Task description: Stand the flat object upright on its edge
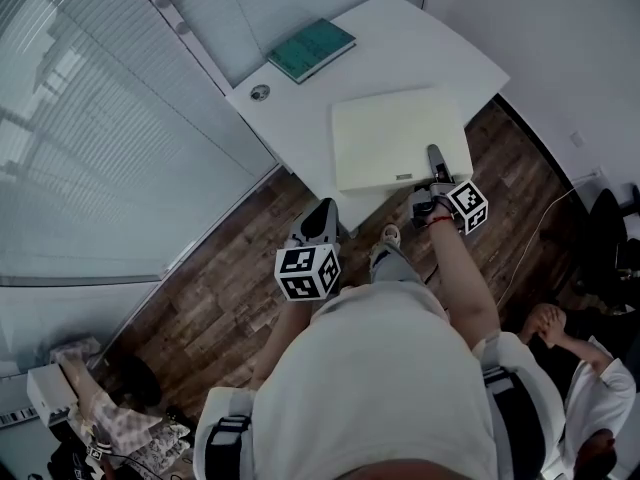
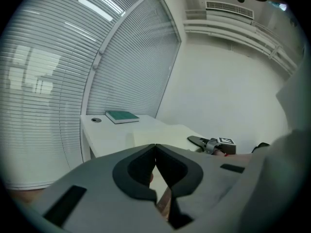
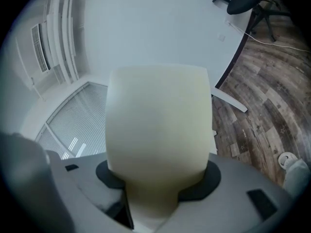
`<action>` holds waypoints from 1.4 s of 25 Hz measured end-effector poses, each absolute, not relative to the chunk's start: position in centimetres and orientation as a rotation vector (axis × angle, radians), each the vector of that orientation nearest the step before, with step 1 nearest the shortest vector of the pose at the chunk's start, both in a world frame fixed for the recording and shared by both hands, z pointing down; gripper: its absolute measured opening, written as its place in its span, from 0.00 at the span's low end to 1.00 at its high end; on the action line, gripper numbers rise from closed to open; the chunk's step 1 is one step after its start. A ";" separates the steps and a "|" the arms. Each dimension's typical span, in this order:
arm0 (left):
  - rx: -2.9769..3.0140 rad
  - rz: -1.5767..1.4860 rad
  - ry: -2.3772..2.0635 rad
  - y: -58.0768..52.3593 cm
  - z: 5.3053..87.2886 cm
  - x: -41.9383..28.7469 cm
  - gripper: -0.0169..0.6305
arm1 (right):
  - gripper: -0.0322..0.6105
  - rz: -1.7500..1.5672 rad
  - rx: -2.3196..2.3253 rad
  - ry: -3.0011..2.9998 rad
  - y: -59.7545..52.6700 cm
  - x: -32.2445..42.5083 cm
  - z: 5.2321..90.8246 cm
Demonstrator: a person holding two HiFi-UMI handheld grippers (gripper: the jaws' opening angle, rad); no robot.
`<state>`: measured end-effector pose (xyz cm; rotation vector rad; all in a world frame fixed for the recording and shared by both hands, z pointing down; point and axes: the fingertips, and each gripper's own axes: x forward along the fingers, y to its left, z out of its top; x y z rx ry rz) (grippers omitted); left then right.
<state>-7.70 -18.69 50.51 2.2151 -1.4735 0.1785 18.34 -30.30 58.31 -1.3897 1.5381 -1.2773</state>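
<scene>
The flat object (image 1: 395,138) is a cream rectangular board lying over the near right part of the white table (image 1: 420,38). My right gripper (image 1: 437,160) is shut on the board's near edge. In the right gripper view the board (image 3: 158,125) fills the space between the jaws of this gripper (image 3: 158,177) and hides what lies ahead. My left gripper (image 1: 322,218) hangs off the table's front edge, over the floor, away from the board. Its jaws (image 2: 155,147) are shut with nothing in them. From there the right gripper (image 2: 199,141) shows at the board (image 2: 167,131).
A green book (image 1: 311,49) lies at the table's far corner, with a round cable port (image 1: 260,92) near it. Window blinds (image 1: 90,128) run along the left. A person (image 1: 590,388) sits at the lower right, near a black chair (image 1: 605,238) and a floor cable (image 1: 545,218).
</scene>
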 end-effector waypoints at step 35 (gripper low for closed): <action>2.156 0.151 -1.546 -16.5 50.8 -11.2 0.06 | 0.46 -0.507 -1.799 2.426 -37.8 6.6 42.9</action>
